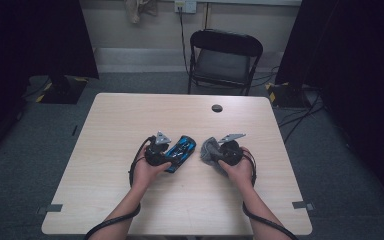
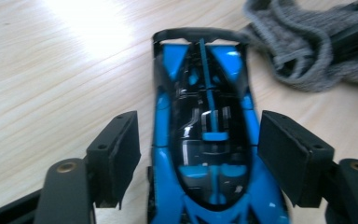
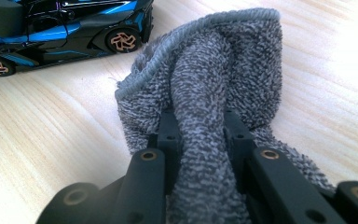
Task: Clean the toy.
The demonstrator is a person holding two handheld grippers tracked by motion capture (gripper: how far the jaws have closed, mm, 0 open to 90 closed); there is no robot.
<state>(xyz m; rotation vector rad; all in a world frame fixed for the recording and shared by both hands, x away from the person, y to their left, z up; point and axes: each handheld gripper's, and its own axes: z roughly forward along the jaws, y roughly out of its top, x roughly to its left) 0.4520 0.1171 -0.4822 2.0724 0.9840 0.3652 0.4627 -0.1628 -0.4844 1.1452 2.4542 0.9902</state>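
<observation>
Forearms come in from six o'clock of the high view, each hand carrying a claw. Blue-and-black toy car (image 2: 205, 140) lies on the wooden counter (image 1: 130, 120) near its middle, between the pads of the left claw (image 2: 198, 156), whose jaws stand apart with a gap showing on either side of the body. At three o'clock of the car, just beside it, sits a bunched grey towel (image 3: 214, 84); the right claw (image 3: 200, 135) is clamped on a fold of it. At twelve o'clock beyond the counter stands a black folding chair (image 1: 225, 57).
</observation>
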